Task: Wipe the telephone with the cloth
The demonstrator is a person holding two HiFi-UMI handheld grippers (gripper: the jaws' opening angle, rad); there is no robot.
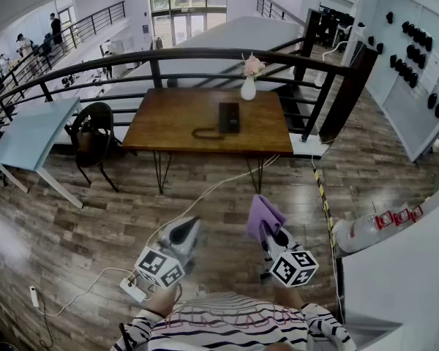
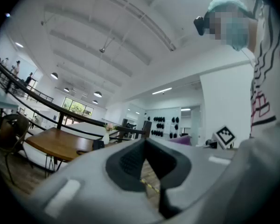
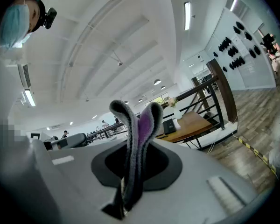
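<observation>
Clamped in right gripper (image 1: 269,234) jaws: purple cloth (image 1: 263,216). Left gripper (image 1: 192,229) jaws together, empty. Well ahead on table (image 1: 168,126), nearer right jaws: telephone (image 1: 229,117).

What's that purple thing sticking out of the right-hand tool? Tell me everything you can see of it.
It is a cloth, purple with greyer, fleecy-looking edges, soft and limp. It is folded, and the right gripper has its jaws shut on the lower part, so two rounded folds stick out beyond them. It is held in the air, well short of the table. Only the jaws touch it.
</observation>
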